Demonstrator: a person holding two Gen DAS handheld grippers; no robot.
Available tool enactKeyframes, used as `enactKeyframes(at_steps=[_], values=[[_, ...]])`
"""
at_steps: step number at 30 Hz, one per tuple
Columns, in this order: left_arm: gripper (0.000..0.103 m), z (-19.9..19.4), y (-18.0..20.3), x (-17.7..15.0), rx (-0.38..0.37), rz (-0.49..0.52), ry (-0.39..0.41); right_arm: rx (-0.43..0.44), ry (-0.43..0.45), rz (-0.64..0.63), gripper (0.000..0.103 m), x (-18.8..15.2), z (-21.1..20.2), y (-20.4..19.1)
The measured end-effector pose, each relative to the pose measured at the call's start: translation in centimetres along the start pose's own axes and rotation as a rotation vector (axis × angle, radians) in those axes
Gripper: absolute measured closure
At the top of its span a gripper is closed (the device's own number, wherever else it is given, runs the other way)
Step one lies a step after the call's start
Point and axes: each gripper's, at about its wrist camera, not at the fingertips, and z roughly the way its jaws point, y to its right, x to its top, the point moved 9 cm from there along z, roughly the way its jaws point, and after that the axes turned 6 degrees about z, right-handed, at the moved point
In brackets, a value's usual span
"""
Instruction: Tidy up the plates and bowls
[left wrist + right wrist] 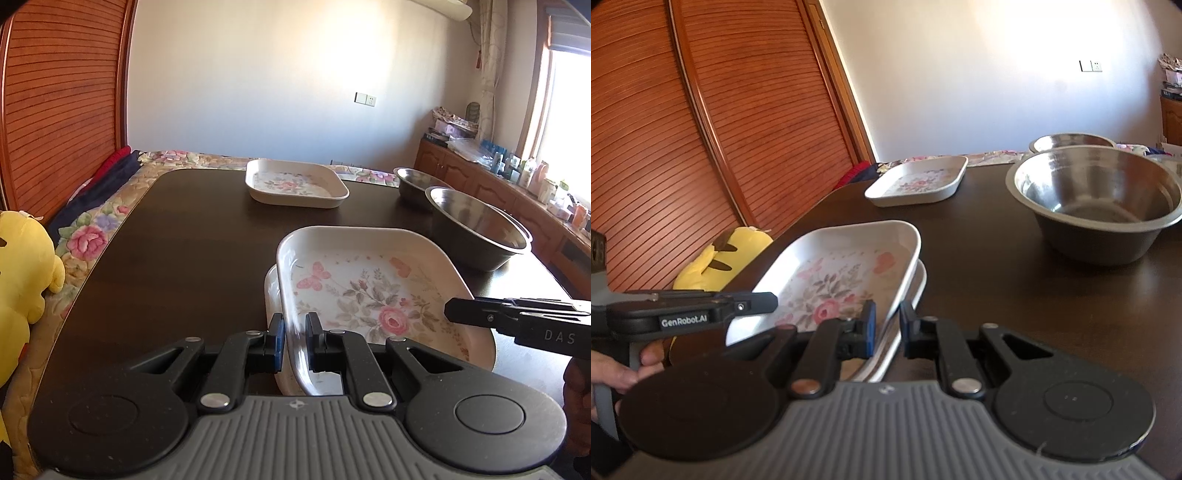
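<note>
Floral plate (373,291) tilted over a second plate (272,295) at the near edge of the tabletop (177,236).
Left claw (294,345) and right claw (886,332) each straddle its rim, pads not visibly clamped; the plate looks rigid, glossy, slippery and chip-prone, best gripped at the raised rim. Steel bowls (1097,199) stand toward the right edge.

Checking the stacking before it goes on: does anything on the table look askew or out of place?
Yes. The upper floral plate sits tilted and offset on the plate beneath, not nested flat. Both the left gripper and right gripper straddle its rim. Another floral plate lies apart; the steel bowls look fine.
</note>
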Motion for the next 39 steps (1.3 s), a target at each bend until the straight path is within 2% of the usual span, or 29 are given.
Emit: enactKeyframes(at_steps=[33, 39], values=[[0.09, -0.5, -0.3, -0.4, 0.018, -0.021, 0.026, -0.002, 0.04, -0.035, 0.086, -0.4, 0.3, -0.4], [0.08, -0.9, -0.9, -0.1, 0.028, -0.032, 0.045, 0.002, 0.04, -0.04, 0.087, -0.5, 0.4, -0.6]])
